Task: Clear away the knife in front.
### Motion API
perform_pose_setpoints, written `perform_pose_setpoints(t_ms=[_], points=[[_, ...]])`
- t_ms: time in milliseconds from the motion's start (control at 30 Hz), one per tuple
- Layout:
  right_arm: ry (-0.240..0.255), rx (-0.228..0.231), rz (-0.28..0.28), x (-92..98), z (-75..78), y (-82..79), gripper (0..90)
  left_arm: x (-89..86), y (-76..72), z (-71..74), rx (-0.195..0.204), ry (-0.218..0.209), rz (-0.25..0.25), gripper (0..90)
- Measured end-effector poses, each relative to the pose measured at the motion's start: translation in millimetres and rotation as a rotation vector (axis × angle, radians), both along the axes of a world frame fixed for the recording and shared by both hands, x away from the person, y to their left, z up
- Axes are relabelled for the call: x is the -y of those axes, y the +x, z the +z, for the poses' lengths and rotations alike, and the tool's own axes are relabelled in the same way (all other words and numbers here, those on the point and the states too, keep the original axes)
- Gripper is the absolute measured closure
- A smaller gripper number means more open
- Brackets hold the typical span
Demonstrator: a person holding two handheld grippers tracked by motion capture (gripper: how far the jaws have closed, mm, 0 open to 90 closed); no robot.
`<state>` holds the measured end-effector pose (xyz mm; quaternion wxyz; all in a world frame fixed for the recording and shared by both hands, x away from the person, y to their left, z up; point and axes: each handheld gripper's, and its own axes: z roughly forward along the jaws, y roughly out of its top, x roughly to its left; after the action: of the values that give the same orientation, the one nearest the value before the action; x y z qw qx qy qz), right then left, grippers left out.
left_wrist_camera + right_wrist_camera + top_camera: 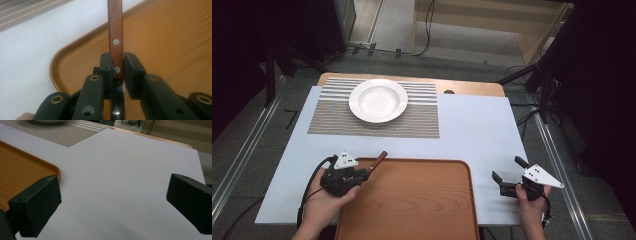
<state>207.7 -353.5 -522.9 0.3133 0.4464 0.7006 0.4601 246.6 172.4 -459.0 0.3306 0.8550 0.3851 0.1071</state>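
Gripping a wooden-handled knife [115,37] over the tray's [422,200] near-left corner, the left tool [362,174] clamps it — the right tool [508,176], spread empty, waits right of the tray.

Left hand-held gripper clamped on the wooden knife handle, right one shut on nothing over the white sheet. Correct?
Not quite: the right hand-held gripper is open, jaws wide apart in the right gripper view. The left hand-held gripper does clamp the wooden knife handle.
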Motion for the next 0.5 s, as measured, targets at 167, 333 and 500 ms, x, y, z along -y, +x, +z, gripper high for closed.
perform_pose_setpoints(t_ms=[167, 333, 500], points=[[-0.001, 0.0, 0.001, -0.3, -0.1, 0.1, 0.0, 4.0, -7.7, -7.3, -0.019, -0.005, -0.003, 76.3], [-0.001, 0.0, 0.001, -0.3, -0.1, 0.1, 0.0, 7.3, -13.5, -14.1, -0.043, -0.033, 0.004, 76.3], [0.0, 0.0, 0.001, -0.6, -0.1, 0.3, 0.0, 11.6, -19.5, -19.9, -0.057, -0.039, 0.003, 76.3]])
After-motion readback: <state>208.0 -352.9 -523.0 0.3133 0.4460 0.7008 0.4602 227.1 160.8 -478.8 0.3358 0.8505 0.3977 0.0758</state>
